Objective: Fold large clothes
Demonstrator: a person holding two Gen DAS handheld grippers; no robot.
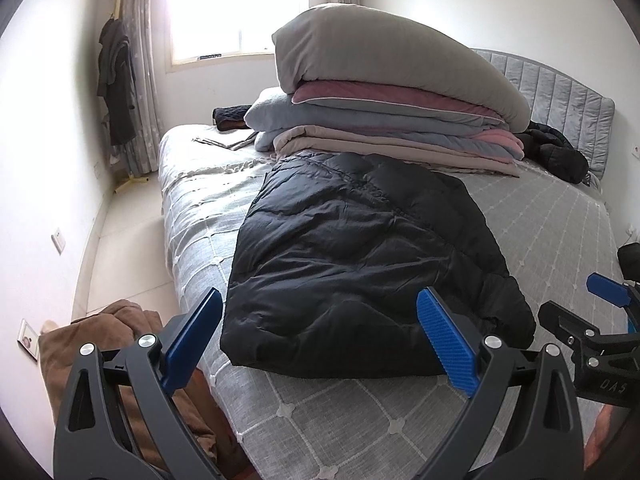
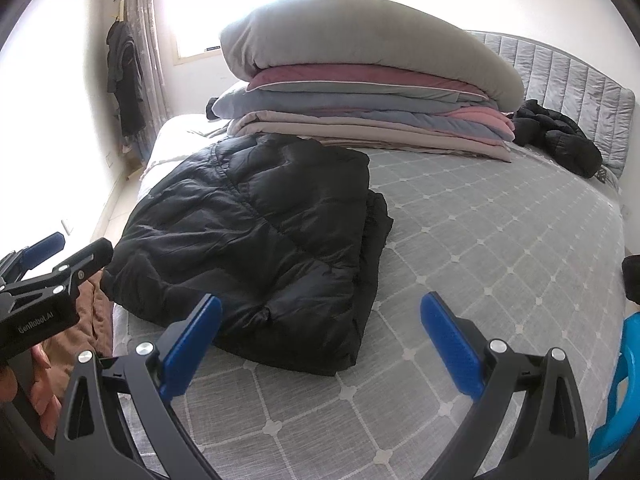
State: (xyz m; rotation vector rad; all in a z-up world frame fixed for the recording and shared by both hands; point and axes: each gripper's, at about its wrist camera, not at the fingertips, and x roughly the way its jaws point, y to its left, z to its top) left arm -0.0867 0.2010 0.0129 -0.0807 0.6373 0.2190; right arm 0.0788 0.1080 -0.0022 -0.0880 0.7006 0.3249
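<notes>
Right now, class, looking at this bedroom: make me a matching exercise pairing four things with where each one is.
Things:
1. black puffy quilted coat
2. big grey pillow
3. brown crumpled cloth
4. dark clothes

Places:
A. hanging by the curtain
B. topping the folded blanket stack
C. off the bed's left side
D. flat on the grey bedspread

Pairs: 1-D, 2-B, 3-C, 4-A

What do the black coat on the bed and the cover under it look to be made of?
Black coat: likely a thin synthetic shell, nylon or polyester, over puffy filling; it has a slight sheen, fine crinkles and stitched quilting. Bed cover: a matte grey woven fabric, perhaps cotton, with raised white tufted lines and small knots in a diamond grid.
</notes>
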